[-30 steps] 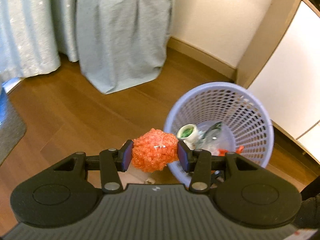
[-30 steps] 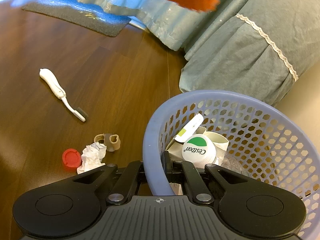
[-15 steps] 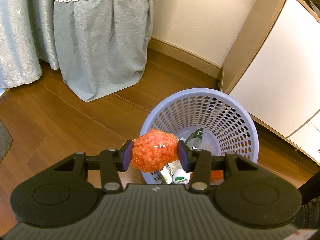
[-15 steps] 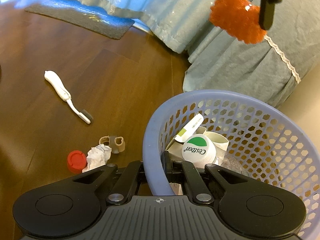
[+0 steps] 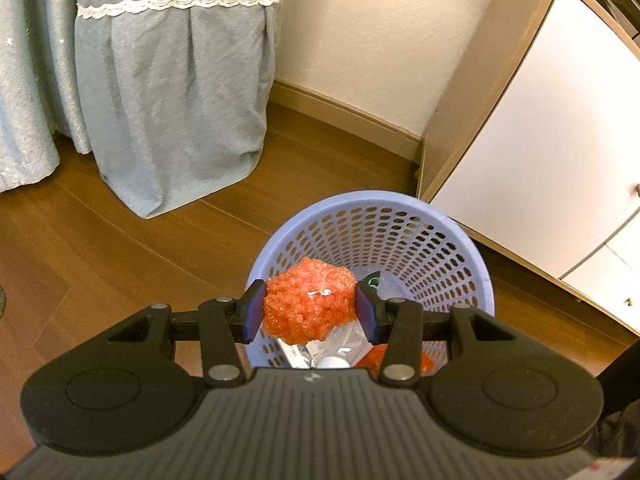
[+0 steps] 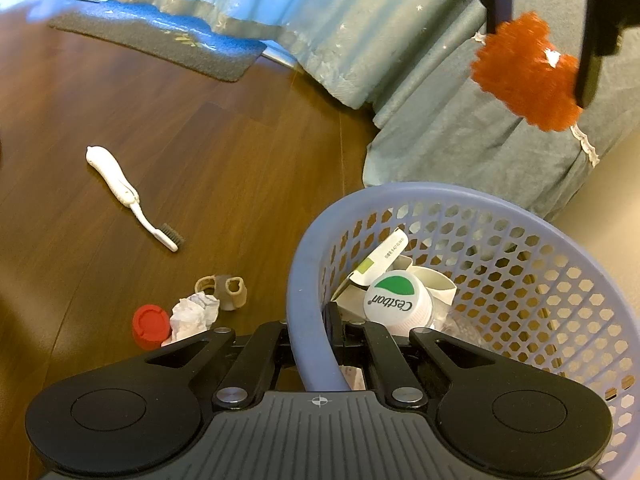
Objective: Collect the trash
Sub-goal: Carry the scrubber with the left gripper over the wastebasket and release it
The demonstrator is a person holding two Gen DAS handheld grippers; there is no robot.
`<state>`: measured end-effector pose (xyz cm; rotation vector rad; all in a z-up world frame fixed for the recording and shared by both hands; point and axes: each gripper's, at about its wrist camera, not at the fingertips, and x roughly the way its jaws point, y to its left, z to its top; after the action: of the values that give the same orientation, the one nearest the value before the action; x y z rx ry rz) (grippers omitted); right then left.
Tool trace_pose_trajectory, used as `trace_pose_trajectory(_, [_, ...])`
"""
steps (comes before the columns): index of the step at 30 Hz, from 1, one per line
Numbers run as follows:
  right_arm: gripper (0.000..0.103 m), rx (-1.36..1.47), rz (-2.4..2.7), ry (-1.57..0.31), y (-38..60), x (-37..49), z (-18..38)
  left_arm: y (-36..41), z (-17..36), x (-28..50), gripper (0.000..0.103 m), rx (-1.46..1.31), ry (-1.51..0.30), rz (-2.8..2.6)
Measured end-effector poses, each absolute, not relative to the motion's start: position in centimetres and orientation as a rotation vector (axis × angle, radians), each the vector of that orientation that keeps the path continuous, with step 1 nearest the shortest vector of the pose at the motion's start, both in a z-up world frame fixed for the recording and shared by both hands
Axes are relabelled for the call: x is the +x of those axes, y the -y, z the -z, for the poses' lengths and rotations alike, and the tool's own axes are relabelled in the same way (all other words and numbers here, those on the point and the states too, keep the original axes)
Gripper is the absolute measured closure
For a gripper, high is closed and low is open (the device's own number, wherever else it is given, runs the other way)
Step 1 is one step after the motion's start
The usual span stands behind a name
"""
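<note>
My left gripper is shut on an orange bubble-wrap ball, held in the air over the near rim of the lilac mesh basket. In the right wrist view that ball hangs high at the upper right, above the basket's far side. My right gripper is shut on the basket's near rim. Inside the basket lie a white-and-green bottle cap and paper scraps. On the floor to the left lie a red cap, a crumpled tissue, a beige band and a white toothbrush.
A grey-blue skirted cover stands behind the basket on the left. A white cabinet with a wood frame stands close to the basket's right. A dark mat lies at the curtain's foot. The floor is brown wood.
My left gripper has carried the orange ball to the right, from beside the basket to over its near rim. The right gripper has kept still on the rim.
</note>
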<state>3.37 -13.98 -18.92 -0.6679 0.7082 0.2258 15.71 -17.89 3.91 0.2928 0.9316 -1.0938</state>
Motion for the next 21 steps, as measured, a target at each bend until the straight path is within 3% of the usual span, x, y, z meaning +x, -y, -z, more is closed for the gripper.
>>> trace_pose_trajectory(13, [0.103, -0.66, -0.22, -0.705, 14.1, 3.6, 18.8, 20.3, -3.8, 14.8, 0.059, 0.29, -0.932, 1.14])
trace_pose_trajectory(17, [0.103, -0.656, -0.216, -0.704, 14.3, 3.6, 18.6, 21.2, -3.8, 14.4, 0.046, 0.244, -0.927, 1.163])
trace_pose_trajectory(21, [0.103, -0.653, -0.213, -0.703, 14.3, 3.7, 18.5, 21.6, -3.7, 14.3, 0.046, 0.253, -0.929, 1.166])
